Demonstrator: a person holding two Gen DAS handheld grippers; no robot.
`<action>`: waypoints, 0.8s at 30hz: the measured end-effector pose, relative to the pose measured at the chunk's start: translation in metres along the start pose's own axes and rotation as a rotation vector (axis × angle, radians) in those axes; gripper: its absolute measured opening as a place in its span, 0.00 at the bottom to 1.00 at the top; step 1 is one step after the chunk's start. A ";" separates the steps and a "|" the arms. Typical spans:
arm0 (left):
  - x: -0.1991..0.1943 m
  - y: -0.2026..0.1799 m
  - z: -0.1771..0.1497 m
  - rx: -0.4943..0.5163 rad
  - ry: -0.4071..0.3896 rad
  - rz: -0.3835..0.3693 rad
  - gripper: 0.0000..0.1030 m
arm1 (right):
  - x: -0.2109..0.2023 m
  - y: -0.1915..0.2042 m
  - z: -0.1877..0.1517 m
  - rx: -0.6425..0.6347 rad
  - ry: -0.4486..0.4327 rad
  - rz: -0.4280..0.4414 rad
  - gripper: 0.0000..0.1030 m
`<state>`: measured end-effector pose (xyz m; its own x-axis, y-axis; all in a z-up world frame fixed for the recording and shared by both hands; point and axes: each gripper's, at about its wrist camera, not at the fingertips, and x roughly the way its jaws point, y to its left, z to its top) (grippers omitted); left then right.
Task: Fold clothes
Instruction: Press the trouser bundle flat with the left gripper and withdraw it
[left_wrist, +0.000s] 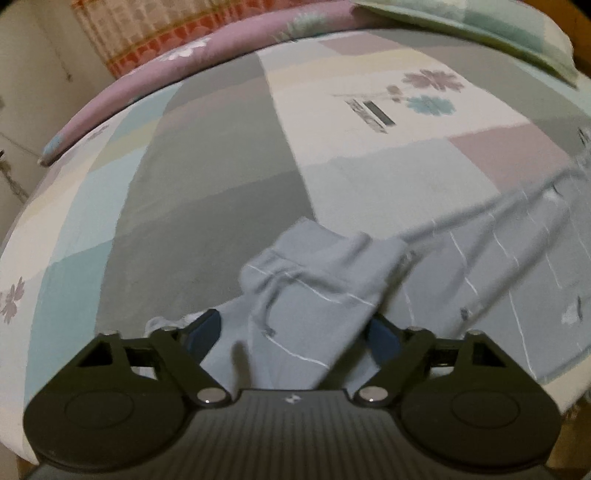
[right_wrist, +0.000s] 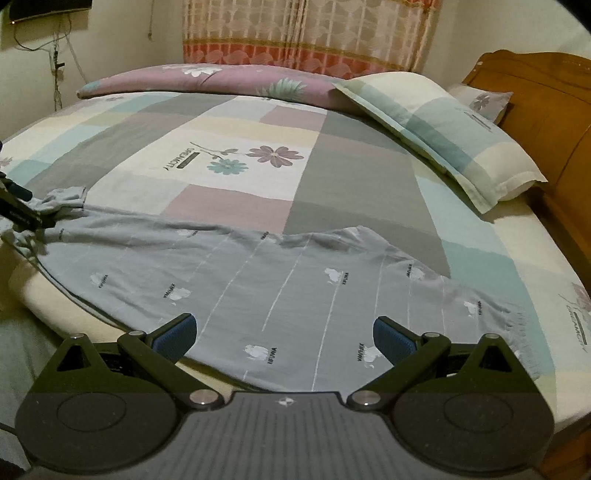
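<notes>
A grey garment with thin white stripes and small white prints lies spread across the near part of the bed. Its bunched sleeve end rests at the left. My left gripper hovers over that sleeve with its jaws wide apart. The cloth sits between the blue pads, and I see no pinch on it. In the right wrist view the left gripper shows at the far left edge, over the bunched sleeve. My right gripper stands open above the garment's near hem, with nothing clamped.
The patchwork bedsheet covers the bed. A striped pillow lies at the back right beside the wooden headboard. A rolled purple quilt runs along the far edge under a curtain. The mattress edge drops off at the near left.
</notes>
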<state>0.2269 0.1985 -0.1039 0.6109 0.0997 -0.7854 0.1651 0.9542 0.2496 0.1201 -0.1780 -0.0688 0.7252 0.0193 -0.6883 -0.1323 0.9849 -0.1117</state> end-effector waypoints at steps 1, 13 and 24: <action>0.000 0.004 -0.001 -0.018 -0.004 0.010 0.74 | 0.001 0.000 0.000 0.000 0.004 -0.002 1.00; -0.013 0.070 -0.042 -0.285 0.004 0.023 0.74 | 0.013 0.019 0.002 -0.053 0.028 0.041 1.00; -0.016 0.058 -0.058 -0.207 -0.005 -0.008 0.75 | 0.022 0.032 0.010 -0.081 0.038 0.063 1.00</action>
<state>0.1818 0.2686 -0.1099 0.6143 0.0905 -0.7839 0.0078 0.9927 0.1207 0.1387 -0.1445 -0.0809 0.6878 0.0731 -0.7222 -0.2326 0.9647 -0.1238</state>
